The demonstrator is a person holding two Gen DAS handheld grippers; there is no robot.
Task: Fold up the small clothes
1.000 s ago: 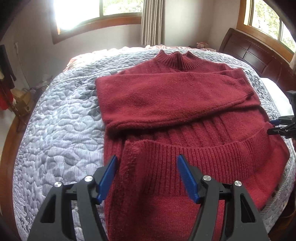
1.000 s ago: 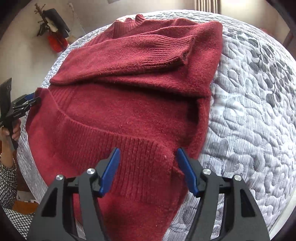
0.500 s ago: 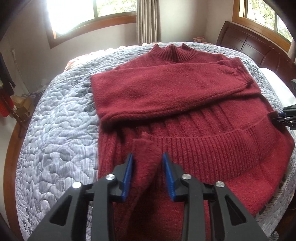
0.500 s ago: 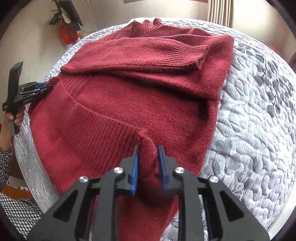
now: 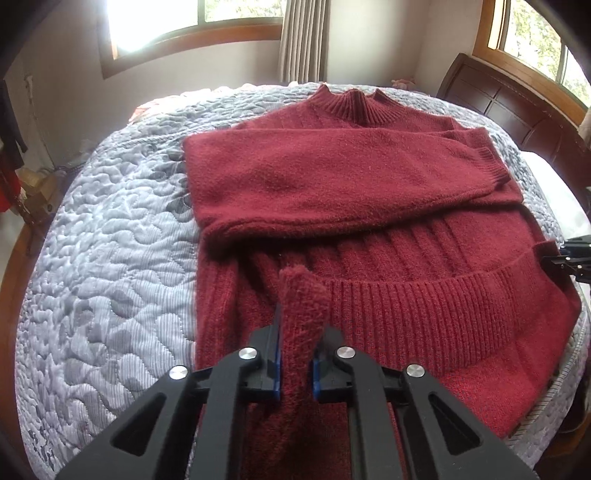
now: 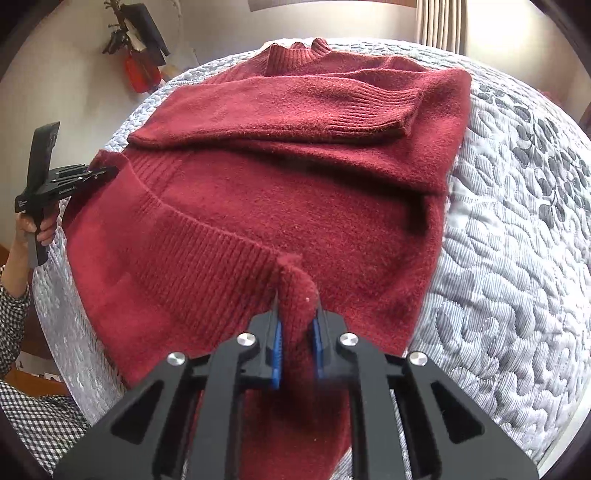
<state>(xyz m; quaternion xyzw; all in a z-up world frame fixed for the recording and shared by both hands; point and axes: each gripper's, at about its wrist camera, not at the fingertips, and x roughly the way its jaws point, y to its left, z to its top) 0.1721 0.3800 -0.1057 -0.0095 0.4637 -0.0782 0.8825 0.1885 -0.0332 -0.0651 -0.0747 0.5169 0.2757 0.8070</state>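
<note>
2 grippers, each clamped on a pinch of the ribbed hem of a dark red knit sweater [image 5: 369,192]. Sweater spread flat, neck away from the cameras, on a bed covered by a grey quilted bedspread [image 5: 110,251] with a leaf pattern. Both sleeves folded across the chest, one lying over the other, ribbed cuff [image 6: 369,110] near the sweater's side edge.

Left gripper [image 5: 295,354], seen from its own camera: black frame, blue pads [image 5: 274,363] pressed against a raised fold of hem at the sweater's left corner. Same gripper visible at the left edge of the right wrist view [image 6: 88,175], closed on that corner, its handle held by a hand [image 6: 38,230] with a black-and-white checked sleeve [image 6: 14,317] below.

Right gripper [image 6: 297,339], seen from its own camera: blue pads closed on a raised fold of hem at the opposite corner. Tip of it also showing at the right edge of the left wrist view [image 5: 569,260], touching the sweater's edge.

Behind the bed: a dark wooden headboard [image 5: 509,107], arched wood-framed windows [image 5: 192,22], a beige curtain [image 5: 303,40]. Dark and red items hanging on the wall [image 6: 140,48] in the right wrist view, too small to identify.
</note>
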